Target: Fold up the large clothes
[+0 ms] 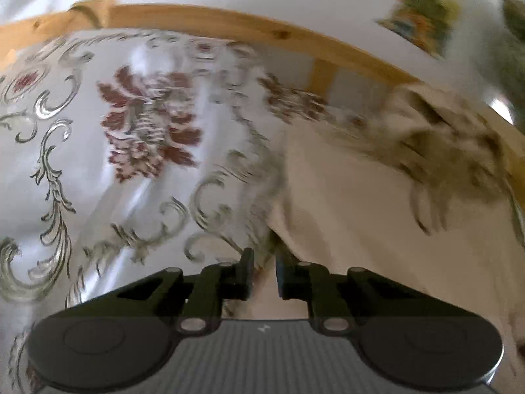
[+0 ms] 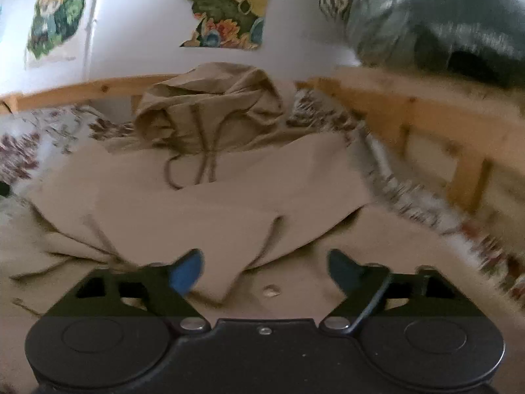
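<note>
A beige hooded coat point(image 2: 210, 197) lies spread on a bed, its hood point(image 2: 210, 105) with drawstrings bunched at the far end. A sleeve lies folded across the body. My right gripper point(image 2: 265, 267) is open just above the coat's lower front, near a small button point(image 2: 271, 290). In the left wrist view the coat point(image 1: 377, 213) fills the right side. My left gripper point(image 1: 264, 272) has its jaws close together on the coat's left edge, where cloth shows between them.
The bed has a white bedspread point(image 1: 98, 147) with red and grey floral patterns. A wooden bed rail point(image 2: 426, 121) runs along the far and right sides. Piled dark bedding point(image 2: 443, 23) sits at the back right. Paper pictures point(image 2: 226, 10) hang on the white wall.
</note>
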A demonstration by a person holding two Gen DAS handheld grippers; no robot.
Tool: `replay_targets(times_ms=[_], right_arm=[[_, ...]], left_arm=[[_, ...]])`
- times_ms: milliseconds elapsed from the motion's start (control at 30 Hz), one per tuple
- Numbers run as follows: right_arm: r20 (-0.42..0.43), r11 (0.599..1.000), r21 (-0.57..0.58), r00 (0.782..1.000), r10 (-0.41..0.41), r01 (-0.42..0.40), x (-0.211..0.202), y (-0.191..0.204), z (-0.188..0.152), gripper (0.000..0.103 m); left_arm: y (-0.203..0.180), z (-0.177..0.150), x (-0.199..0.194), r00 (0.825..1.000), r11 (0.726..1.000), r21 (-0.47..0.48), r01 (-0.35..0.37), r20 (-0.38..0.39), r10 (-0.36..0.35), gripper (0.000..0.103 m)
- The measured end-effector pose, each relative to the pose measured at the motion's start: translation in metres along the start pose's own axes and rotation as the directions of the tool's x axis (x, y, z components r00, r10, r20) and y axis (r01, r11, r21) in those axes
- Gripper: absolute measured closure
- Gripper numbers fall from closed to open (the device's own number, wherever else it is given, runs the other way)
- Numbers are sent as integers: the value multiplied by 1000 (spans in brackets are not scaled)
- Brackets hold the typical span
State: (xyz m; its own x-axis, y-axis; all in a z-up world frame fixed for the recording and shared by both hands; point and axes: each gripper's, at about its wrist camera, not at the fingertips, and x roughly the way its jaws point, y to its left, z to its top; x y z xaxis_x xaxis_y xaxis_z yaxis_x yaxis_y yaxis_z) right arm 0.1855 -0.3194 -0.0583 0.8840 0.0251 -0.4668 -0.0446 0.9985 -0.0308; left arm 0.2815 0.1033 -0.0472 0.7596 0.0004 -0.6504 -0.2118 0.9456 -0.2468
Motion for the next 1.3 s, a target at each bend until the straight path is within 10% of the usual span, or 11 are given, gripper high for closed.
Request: replay_targets(times_ms=[433,500,633,667,833,1000,1133,1300], right_arm=[[-44,993,50,993,113,-111,32,0,-14,27],[-49,993,52,992,112,-109,32,0,-15,27],[-41,993,63,994,105,-102,28,-2,-16,27],[-42,993,64,994,102,-99,28,-3,-16,26],[-61,995,53,994,93,-89,26,-4,-11,14],[-21,995,15,995,100,-99,8,-8,-3,3],[-46,985,-91,988,146,-150,-15,-2,0,1],[-197,889,-279,928,317,-363,-46,21,-3,1]], left_arm=[[33,12,74,978,925,-347,152,-85,-192,95],[44,6,74,976,874,-454,173,-42,-215,98],[78,-20,74,967,676,-711,195,24,-254,98],[81,-23,75,967,674,-716,183,8,-253,98],[61,-12,52,987,855,-512,85,-74,-142,38],[39,-19,3,990,961,-262,86,-89,-113,22],[23,-39,-46,991,995,-1,104,-87,-104,9],[-3,-81,-99,980,944,270,192,-110,-168,4]])
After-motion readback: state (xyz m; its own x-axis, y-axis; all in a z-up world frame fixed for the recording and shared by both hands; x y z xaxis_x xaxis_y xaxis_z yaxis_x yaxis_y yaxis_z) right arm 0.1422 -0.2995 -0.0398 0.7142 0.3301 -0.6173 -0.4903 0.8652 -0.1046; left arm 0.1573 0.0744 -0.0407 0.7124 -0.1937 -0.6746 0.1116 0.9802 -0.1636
